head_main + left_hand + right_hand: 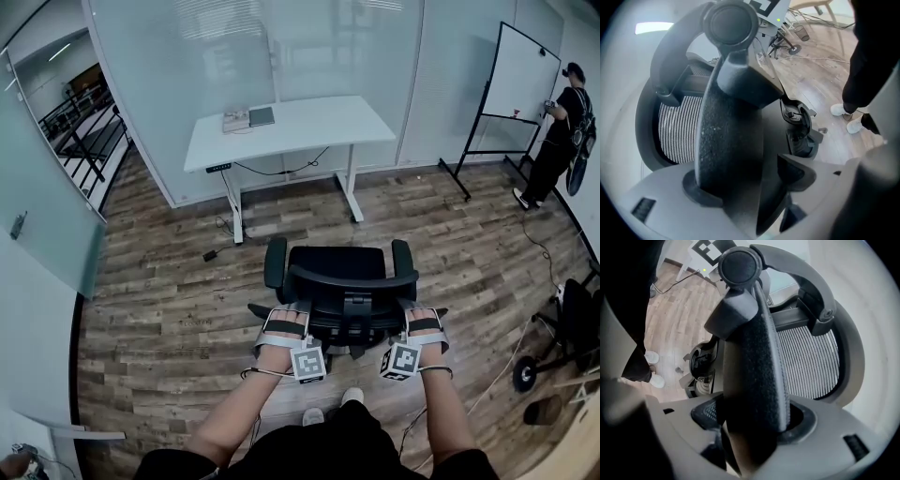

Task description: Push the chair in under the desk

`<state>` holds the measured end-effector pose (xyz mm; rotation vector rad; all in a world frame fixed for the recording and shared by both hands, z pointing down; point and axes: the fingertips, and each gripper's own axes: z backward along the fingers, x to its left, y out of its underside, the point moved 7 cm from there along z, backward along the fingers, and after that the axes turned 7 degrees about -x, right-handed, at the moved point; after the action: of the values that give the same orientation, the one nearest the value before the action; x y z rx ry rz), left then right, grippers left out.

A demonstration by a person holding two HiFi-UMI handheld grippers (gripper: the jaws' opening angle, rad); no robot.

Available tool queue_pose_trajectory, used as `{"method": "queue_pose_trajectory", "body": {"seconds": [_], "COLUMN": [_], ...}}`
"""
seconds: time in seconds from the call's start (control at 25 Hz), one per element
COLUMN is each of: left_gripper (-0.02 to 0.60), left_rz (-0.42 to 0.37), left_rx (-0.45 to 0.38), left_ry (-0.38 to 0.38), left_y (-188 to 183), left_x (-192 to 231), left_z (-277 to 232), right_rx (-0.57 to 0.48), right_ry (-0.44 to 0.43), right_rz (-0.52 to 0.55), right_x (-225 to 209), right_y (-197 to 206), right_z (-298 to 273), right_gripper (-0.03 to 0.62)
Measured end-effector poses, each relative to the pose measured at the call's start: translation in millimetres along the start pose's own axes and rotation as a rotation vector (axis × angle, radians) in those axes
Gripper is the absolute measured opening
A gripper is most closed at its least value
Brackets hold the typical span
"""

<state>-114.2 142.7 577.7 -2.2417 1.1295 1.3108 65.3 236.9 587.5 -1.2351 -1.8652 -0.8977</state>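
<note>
A black mesh-backed office chair (pixel 337 281) stands on the wood floor, facing a white desk (pixel 291 127) a good step beyond it. My left gripper (pixel 284 326) is at the left edge of the chair's back and my right gripper (pixel 424 326) at the right edge, both low behind the backrest. In the left gripper view a black padded finger (pixel 726 140) stands beside the mesh back (pixel 677 129), with nothing clamped in the wide jaws. The right gripper view mirrors this: a padded finger (pixel 754 376) beside the mesh (pixel 808 364), jaws apart.
On the desk lie a laptop (pixel 262 116) and a keyboard. A power brick and cable (pixel 211 255) lie by the left desk leg. A person (pixel 558 141) stands at a whiteboard (pixel 520 75) at the far right. Another chair (pixel 577 323) is at the right; glass walls surround.
</note>
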Motion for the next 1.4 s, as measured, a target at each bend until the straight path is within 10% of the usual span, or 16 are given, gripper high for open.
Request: {"method": "queue_pose_trajectory", "body": {"seconds": [0.36,1.4], "left_gripper": [0.367,0.367], "left_rz": [0.107,0.068], "left_rx": [-0.028,0.128], "left_ry": [-0.004,-0.034], "left_y": [-3.1,49.6], "left_x": [16.1,80.2], "left_z": [-21.9,-121.0], "right_rx": [-0.046,-0.135], "right_ry": [-0.010,-0.038], "right_rz": [0.021,0.083], "right_x": [-21.6,-92.1], "right_y": [9.0,13.0], "right_z": [-33.2,-160.6], "right_gripper": [0.299,0.293]}}
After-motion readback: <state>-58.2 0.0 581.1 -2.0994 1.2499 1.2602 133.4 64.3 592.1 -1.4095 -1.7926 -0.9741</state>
